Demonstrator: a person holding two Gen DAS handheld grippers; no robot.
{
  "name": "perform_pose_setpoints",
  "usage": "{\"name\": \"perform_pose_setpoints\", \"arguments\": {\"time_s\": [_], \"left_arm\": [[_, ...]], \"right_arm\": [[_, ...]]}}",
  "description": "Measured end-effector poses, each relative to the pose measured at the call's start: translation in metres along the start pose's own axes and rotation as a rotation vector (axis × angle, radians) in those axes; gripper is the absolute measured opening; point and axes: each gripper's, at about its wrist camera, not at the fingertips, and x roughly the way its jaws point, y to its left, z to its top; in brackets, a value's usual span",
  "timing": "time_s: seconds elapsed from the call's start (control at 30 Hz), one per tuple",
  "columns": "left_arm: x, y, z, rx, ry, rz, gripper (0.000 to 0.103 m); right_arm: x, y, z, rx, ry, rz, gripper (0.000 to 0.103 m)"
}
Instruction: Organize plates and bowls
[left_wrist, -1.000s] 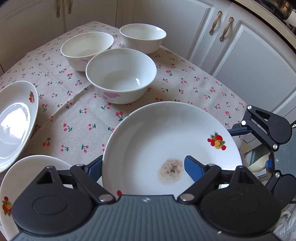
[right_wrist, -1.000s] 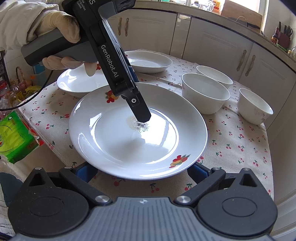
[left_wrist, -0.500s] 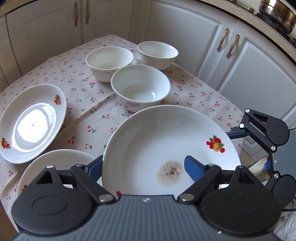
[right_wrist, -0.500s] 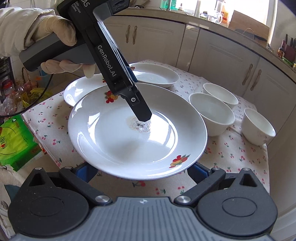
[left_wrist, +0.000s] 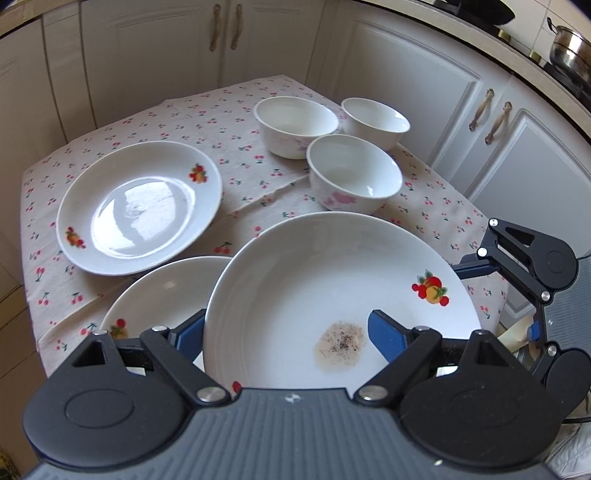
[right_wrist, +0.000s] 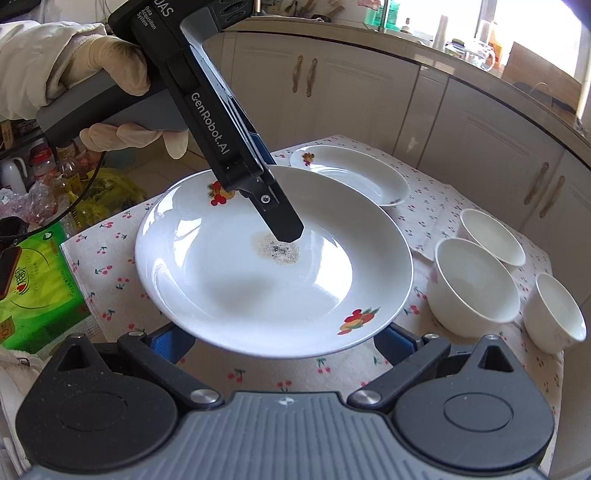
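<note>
The plate (left_wrist: 332, 280) between my tongs is white, with red-and-orange fruit prints on its rim and a brownish, black-speckled stain (left_wrist: 340, 343) at its middle. My tongs are black with blue pads (left_wrist: 388, 334). Beyond them, the worktop's cloth (left_wrist: 240, 122) is beige, dotted with red cherries. The bowls (left_wrist: 354, 173) there are white; the nearest carries a pink flower.
</note>
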Motion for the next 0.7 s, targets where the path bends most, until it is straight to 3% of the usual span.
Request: {"name": "perform_pose_setpoints", "arguments": {"time_s": [0.7], "left_arm": [[0.006,0.054,-0.018,-0.079,0.000,-0.031,0.089]], "right_arm": [[0.037,0.015,0.034,-0.037,0.063,0.023,0.103]]}}
